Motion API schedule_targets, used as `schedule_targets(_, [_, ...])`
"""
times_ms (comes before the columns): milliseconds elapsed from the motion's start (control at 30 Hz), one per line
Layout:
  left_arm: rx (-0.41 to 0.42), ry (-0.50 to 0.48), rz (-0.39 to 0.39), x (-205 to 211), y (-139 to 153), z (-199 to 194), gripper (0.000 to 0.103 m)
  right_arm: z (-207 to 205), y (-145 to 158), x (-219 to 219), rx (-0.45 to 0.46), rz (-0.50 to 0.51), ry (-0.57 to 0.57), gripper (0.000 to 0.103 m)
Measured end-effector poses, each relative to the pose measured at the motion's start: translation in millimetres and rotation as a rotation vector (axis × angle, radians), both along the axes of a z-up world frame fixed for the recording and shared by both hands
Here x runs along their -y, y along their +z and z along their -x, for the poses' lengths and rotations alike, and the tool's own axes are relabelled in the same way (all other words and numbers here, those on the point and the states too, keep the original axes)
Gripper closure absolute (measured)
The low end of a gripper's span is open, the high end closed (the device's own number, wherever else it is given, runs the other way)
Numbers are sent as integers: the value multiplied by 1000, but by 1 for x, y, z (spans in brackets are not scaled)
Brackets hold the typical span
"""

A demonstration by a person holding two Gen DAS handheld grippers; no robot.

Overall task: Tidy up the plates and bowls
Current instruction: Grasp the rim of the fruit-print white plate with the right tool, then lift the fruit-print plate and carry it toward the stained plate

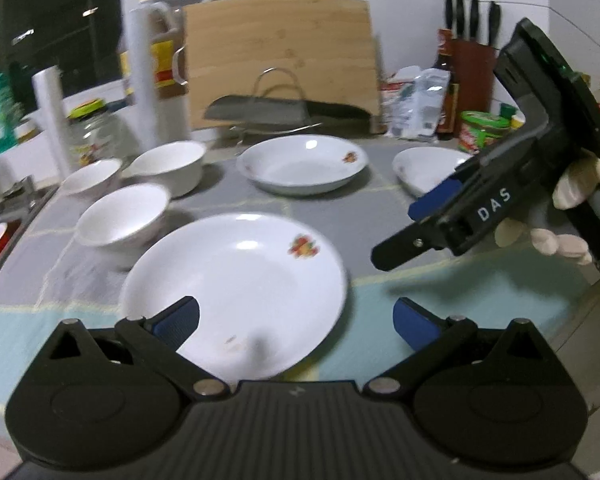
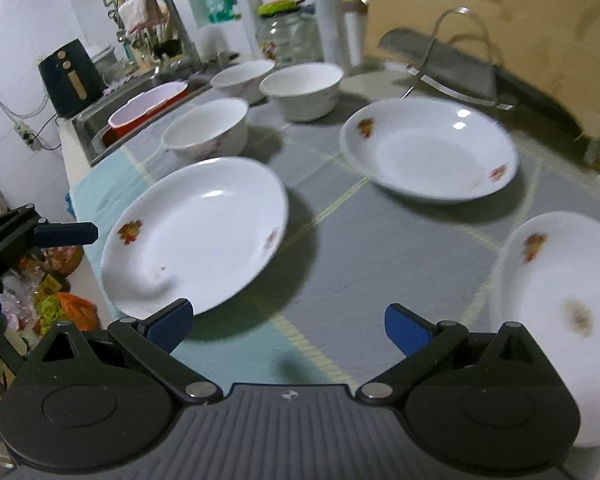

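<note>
On the table (image 2: 380, 240), three floral plates (image 2: 196, 236) and three bowls (image 2: 208, 128) sit; left claw (image 1: 296, 320) and right claw (image 2: 288, 322) gape apart, empty.

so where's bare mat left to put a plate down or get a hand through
The widest bare patch is the grey mat bordered by the near plate, the far plate and the right plate. A narrower strip of teal mat lies right of the near plate. It is crowded at the far left: three bowls cluster beside the sink.
</note>
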State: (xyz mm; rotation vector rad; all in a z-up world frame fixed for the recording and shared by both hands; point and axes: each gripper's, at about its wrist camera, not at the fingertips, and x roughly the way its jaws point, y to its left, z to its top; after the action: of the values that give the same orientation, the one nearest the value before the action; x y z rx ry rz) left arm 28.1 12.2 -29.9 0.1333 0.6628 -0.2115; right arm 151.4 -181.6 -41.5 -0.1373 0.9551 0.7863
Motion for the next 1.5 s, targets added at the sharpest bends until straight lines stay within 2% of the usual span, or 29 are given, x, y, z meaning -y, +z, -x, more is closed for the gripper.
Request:
schedule_targets(167, [-27,33,-11,-27,-11,11,1,8,-10,-23,-33,5,-1,0])
schedule_targets(500, [-83,-21,-42,-65,-32,6,1,6,-30,-64,-83,33,1,0])
schedule_targets(833, [-118,-116,-50,-84,-47,-11,1,-5,-33,-100,-36,92,34,0])
schedule_targets(1067, [-132,-150,3,-91,-52,-24,1,-5,-38,-117,35,191,30,0])
schedule_targets(1333, [-120,-220,3,-96,-53,-30,1,-3,-39,-110,53,168,44,0])
schedule_targets(1500, [-116,-283,1,-99,-53,-35,1,-9,-37,-113,29,165,45,0])
